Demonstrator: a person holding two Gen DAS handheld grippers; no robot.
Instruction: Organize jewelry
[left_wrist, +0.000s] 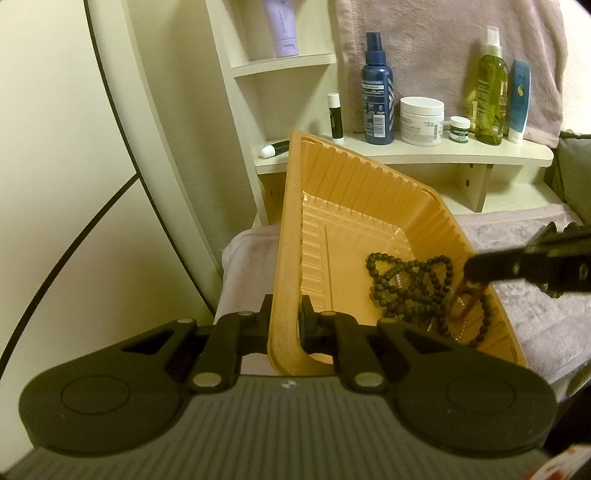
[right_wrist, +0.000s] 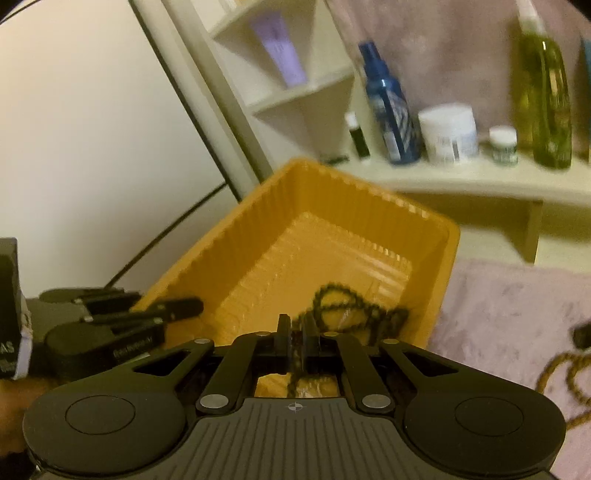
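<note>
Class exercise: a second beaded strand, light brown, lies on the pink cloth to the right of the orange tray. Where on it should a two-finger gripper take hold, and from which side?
Probably from above, on a single run of the light brown bead strand, jaws closing across the cord. It lies flat in loose loops on the pink cloth, so no side offers an edge. Only part of it shows in the blurred right wrist view, so the best loop cannot be chosen.

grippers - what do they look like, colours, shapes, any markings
Both the left gripper and the right gripper are matte black, with two round side discs, silver pivot pins, jointed link arms and a ribbed grey base. A small crosshair mark sits at the base's front edge.
</note>
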